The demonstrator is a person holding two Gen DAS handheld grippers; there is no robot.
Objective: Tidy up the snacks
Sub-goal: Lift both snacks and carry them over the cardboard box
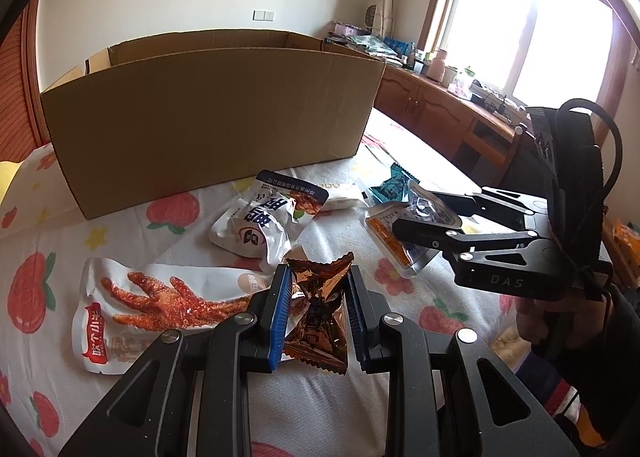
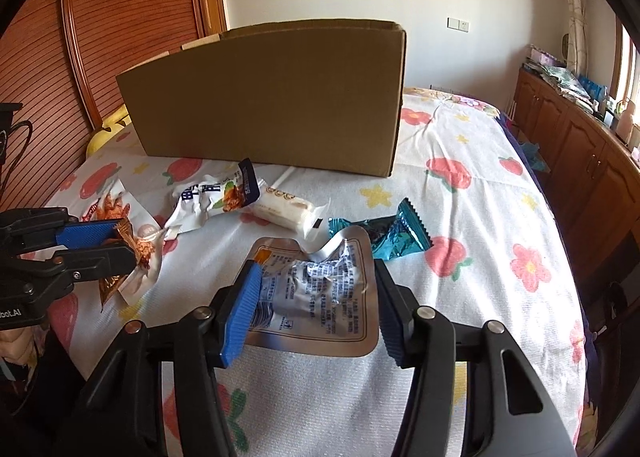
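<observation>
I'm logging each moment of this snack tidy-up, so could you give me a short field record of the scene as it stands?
surface: floral sheet
container: cardboard box, upright, behind the snacks
left gripper: shut on copper wrapper
right gripper: shut on silver pouch
loose snacks: chicken-foot pack, white bag, teal wrapper, pale cake bar
box contents: hidden

Daylight pours from an overexposed window (image 1: pixel 532 29) to the right of the cardboard box (image 1: pixel 208 121), leaving the box's near face in shadow, the bedsheet (image 2: pixel 460 193) before it brightly lit, and both sharp fisheye views curved and dark-cornered.
</observation>
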